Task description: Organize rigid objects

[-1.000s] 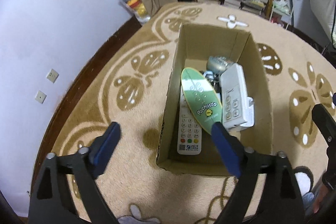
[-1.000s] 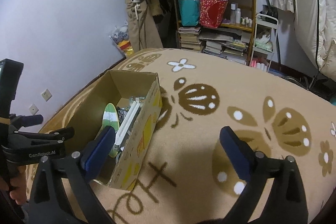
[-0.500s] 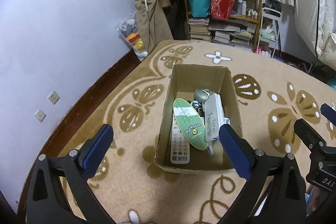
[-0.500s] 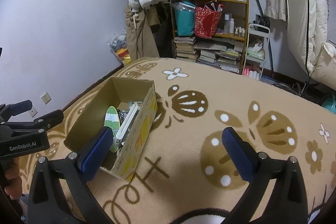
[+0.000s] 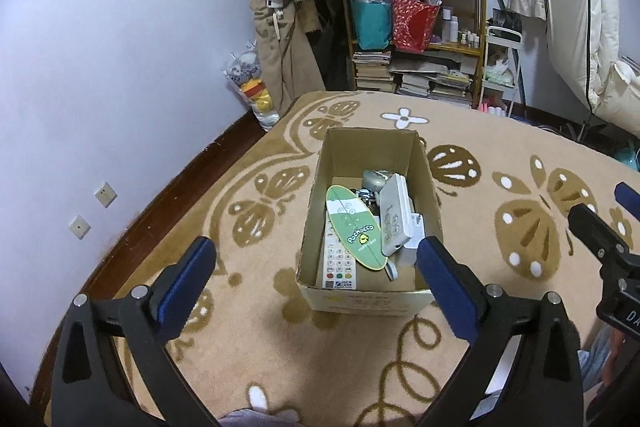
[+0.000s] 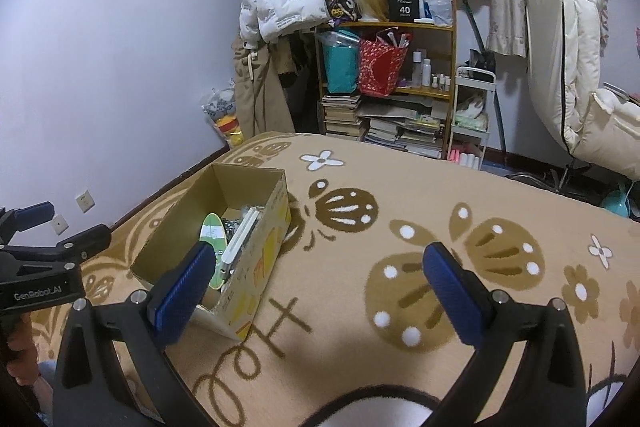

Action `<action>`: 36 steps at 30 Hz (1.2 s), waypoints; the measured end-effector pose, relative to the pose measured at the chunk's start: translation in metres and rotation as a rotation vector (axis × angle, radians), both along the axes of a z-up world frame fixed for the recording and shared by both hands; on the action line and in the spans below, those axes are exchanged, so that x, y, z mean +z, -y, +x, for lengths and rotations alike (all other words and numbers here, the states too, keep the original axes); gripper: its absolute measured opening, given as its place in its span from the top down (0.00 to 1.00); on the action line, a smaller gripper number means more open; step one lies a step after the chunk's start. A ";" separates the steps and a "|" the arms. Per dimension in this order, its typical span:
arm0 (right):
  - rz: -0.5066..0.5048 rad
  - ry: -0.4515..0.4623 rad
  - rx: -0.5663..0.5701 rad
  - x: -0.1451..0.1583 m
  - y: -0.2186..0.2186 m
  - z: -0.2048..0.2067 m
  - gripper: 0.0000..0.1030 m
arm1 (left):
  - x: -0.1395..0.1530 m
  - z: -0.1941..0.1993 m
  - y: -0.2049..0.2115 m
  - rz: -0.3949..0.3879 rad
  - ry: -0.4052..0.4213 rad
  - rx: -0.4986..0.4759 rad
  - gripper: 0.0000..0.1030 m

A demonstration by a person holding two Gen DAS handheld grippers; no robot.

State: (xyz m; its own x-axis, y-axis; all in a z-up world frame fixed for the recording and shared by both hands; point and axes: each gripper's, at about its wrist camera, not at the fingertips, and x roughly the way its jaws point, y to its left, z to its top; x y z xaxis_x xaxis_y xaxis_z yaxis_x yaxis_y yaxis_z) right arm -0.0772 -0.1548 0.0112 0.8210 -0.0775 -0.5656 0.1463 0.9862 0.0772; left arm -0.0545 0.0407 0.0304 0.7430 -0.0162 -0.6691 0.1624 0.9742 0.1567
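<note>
Left gripper [image 5: 316,265]: jaws spread wide, nothing between the two blue pads; it hangs above the rug [image 5: 256,339] just short of the cardboard box [image 5: 362,301]. Its right pad overlaps the box's near right corner in the left wrist view, hiding that corner.

Right gripper [image 6: 318,281]: jaws also wide apart and empty, over bare rug to the right of the box. Its left pad covers part of the box's near end in the right wrist view. A housing at that view's left edge reads "GenRobot.AI"; part of a hand shows below it, cut off by the frame.

Box: one, open-topped, standing on the rug. Contents counted from the left wrist view:
- 1 green oval mini skateboard deck [image 5: 355,233], printed "Pochacco", lying diagonally on top
- 1 white remote [image 5: 338,267] with number keys, partly under the deck; its bottom label is too small to read
- 1 white flat device [image 5: 394,215] with round buttons, leaning on the right wall
- 1 grey rounded item [image 5: 376,179] at the far end, identity unclear
- metallic clutter beneath, not countable

Beyond the rug: a shelf unit [image 6: 452,75] carrying a black box [image 6: 404,7] marked "40".
</note>
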 end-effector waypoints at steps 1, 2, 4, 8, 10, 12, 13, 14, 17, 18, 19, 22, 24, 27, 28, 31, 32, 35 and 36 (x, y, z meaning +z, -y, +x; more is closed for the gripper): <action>0.000 0.001 -0.003 -0.001 0.001 -0.002 0.00 | -0.001 -0.002 0.000 0.002 0.003 0.001 0.03; 0.001 0.000 -0.006 -0.002 0.002 -0.003 0.00 | -0.001 -0.004 0.000 0.001 0.002 0.000 0.03; 0.005 -0.004 -0.013 -0.005 0.006 -0.004 0.00 | -0.004 -0.008 0.001 -0.001 0.002 -0.007 0.03; 0.011 -0.015 -0.022 -0.011 0.010 -0.005 0.00 | -0.010 -0.010 0.004 0.019 -0.005 -0.015 0.03; 0.017 -0.014 -0.028 -0.015 0.012 -0.008 0.00 | -0.012 -0.009 0.006 0.024 -0.009 -0.017 0.03; 0.016 -0.013 -0.033 -0.018 0.014 -0.010 0.00 | -0.015 -0.010 0.008 0.031 -0.008 -0.018 0.03; 0.011 -0.016 -0.034 -0.020 0.014 -0.010 0.00 | -0.016 -0.010 0.009 0.036 -0.009 -0.022 0.03; 0.008 -0.021 -0.034 -0.020 0.014 -0.009 0.00 | -0.017 -0.010 0.010 0.040 -0.009 -0.023 0.03; 0.000 -0.034 -0.032 -0.022 0.014 -0.009 0.00 | -0.019 -0.009 0.013 0.056 -0.011 -0.030 0.03; 0.004 -0.034 -0.035 -0.022 0.014 -0.009 0.00 | -0.021 -0.008 0.014 0.061 -0.017 -0.029 0.03; 0.009 -0.034 -0.034 -0.022 0.015 -0.010 0.00 | -0.021 -0.008 0.014 0.065 -0.020 -0.028 0.03; 0.007 -0.038 -0.031 -0.025 0.015 -0.011 0.00 | -0.023 -0.007 0.014 0.072 -0.025 -0.023 0.03; 0.007 -0.040 -0.034 -0.026 0.015 -0.011 0.00 | -0.023 -0.007 0.014 0.072 -0.025 -0.021 0.03; 0.014 -0.040 -0.036 -0.029 0.016 -0.013 0.00 | -0.024 -0.007 0.013 0.079 -0.022 -0.010 0.03; 0.011 -0.041 -0.037 -0.028 0.016 -0.013 0.00 | -0.024 -0.006 0.012 0.085 -0.019 -0.001 0.03; 0.008 -0.037 -0.037 -0.029 0.016 -0.013 0.00 | -0.024 -0.004 0.010 0.081 -0.023 0.009 0.03; 0.008 -0.036 -0.037 -0.029 0.016 -0.013 0.00 | -0.024 -0.004 0.009 0.073 -0.023 0.008 0.03; 0.008 -0.036 -0.037 -0.030 0.017 -0.014 0.00 | -0.022 -0.005 0.009 0.072 -0.018 0.008 0.03; 0.006 -0.036 -0.039 -0.030 0.017 -0.014 0.00 | -0.022 -0.005 0.009 0.071 -0.019 0.006 0.03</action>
